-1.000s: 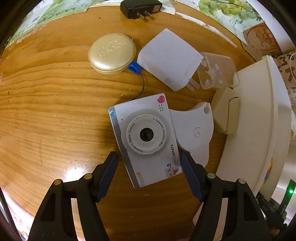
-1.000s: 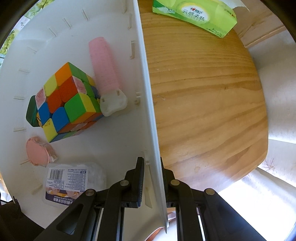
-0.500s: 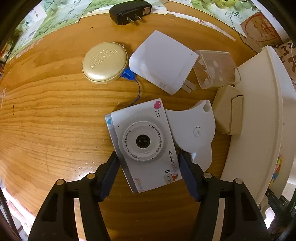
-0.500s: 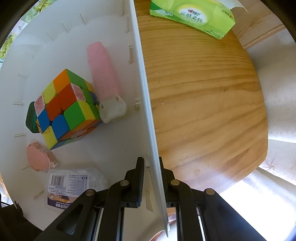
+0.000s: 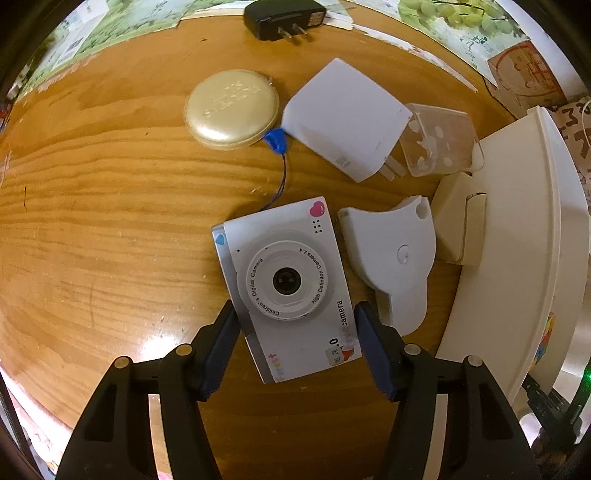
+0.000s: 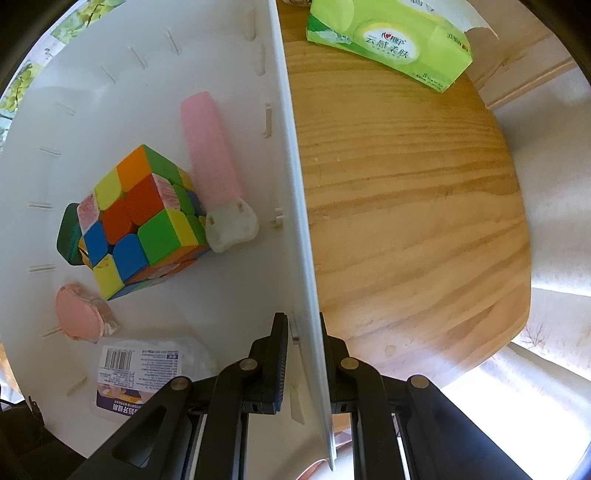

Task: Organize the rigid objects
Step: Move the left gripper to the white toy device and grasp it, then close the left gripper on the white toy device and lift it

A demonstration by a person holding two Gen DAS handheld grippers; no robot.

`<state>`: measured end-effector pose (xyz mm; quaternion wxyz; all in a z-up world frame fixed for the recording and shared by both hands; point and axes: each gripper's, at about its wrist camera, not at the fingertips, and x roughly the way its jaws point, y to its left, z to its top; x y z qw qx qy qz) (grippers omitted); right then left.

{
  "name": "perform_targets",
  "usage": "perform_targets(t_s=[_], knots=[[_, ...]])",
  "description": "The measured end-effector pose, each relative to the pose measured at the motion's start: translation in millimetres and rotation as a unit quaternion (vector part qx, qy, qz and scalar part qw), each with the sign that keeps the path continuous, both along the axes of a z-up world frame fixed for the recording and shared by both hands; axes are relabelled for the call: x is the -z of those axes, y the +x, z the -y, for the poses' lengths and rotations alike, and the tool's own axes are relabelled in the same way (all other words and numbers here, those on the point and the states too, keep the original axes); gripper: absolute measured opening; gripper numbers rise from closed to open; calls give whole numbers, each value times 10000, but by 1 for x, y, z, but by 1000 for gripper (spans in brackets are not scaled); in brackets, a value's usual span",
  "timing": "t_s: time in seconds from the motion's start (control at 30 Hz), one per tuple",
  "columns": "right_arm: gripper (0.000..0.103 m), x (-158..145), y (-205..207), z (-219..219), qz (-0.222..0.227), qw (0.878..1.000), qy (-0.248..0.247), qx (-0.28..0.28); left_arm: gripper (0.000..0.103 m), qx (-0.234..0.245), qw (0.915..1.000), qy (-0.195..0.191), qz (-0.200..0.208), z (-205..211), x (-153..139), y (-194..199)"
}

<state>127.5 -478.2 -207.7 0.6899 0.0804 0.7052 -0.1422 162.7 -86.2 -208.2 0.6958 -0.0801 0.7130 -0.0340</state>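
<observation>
**Tabletop stock: camera between jaws, bin wall clamped**

Left gripper: pointing down over the wooden table. Its jaws have just been closing in, and are now flanking the children's camera, a blue pad sitting at each long edge; whether the pads are pressing yet cannot be told.

Children's camera: white, lying lens-up on the table, a blue cord trailing from its top edge.

Items lying beside it: white curved plastic piece just to its right; cream block resting against the white bin; clear plastic box; white charger; gold round case; black plug adapter at the far edge.

Right gripper: clamping shut on the white bin's upright wall, one finger inside, one outside.

Bin contents: colour cube; pink cylinder with white cap touching the cube; pink round piece; labelled packet.

Outside the bin: green tissue pack sitting at the table's far end.
</observation>
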Motion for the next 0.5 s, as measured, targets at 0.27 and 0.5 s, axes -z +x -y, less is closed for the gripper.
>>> perform_targets(t_s=[0.27,0.5], knots=[[12,-5,-1,-9,24,9999,-1,-156,66,-170,9998,16,70,-10,-5,-23],[12,-11,4,-13,35,9992,32,-385,64,-263,9993,20,277,-10,-27,-44]])
